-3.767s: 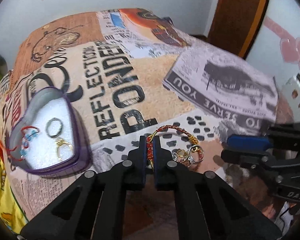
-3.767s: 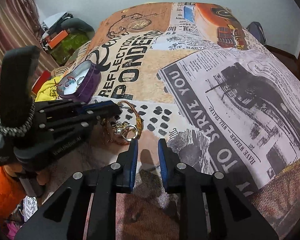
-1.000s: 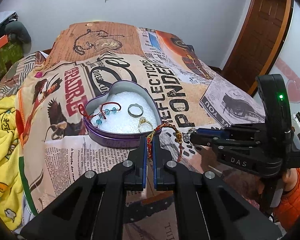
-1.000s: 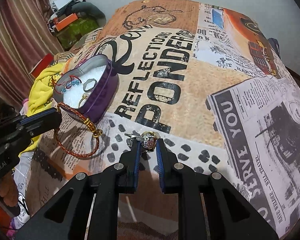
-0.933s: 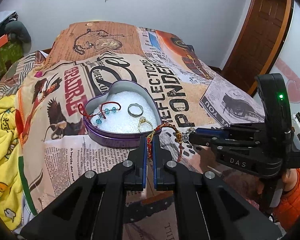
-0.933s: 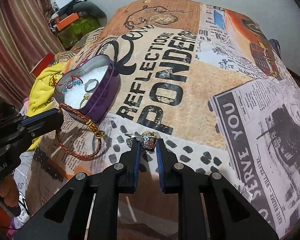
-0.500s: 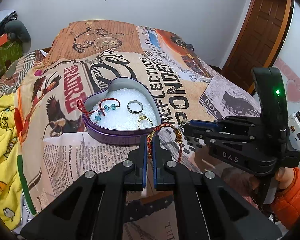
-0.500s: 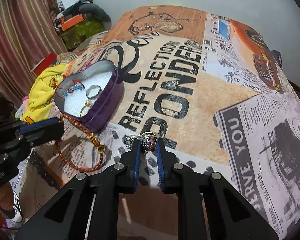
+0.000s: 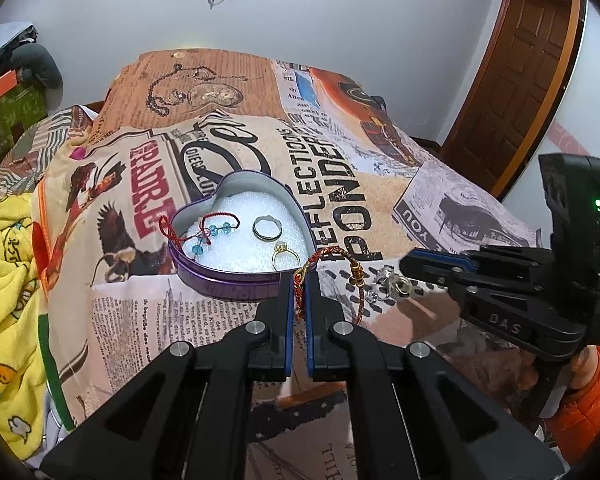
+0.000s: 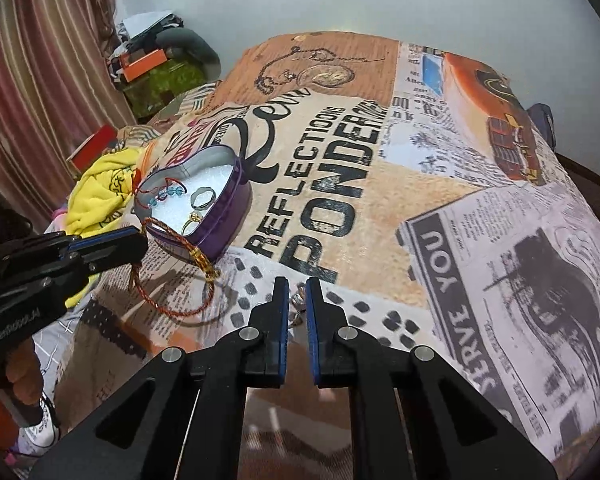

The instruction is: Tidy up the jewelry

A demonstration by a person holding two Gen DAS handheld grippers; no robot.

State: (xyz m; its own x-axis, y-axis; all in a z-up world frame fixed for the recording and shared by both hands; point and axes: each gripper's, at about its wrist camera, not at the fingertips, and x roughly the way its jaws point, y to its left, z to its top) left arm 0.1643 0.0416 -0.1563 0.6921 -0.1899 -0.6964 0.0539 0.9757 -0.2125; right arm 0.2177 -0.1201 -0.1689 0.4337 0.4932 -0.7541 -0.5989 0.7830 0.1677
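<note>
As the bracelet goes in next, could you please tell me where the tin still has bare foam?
Bare foam lies between the beaded cord and gold ring, and behind the silver ring. The tin's near rim is crowded: left gripper, bracelet, the right gripper's rings.

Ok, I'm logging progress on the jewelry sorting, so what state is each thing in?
Left gripper: shut on woven bracelet.
Right gripper: shut on crystal ring.
Heart tin: open, lidless.
Beaded cord: in tin.
Silver ring: in tin.
Gold ring: in tin.
</note>
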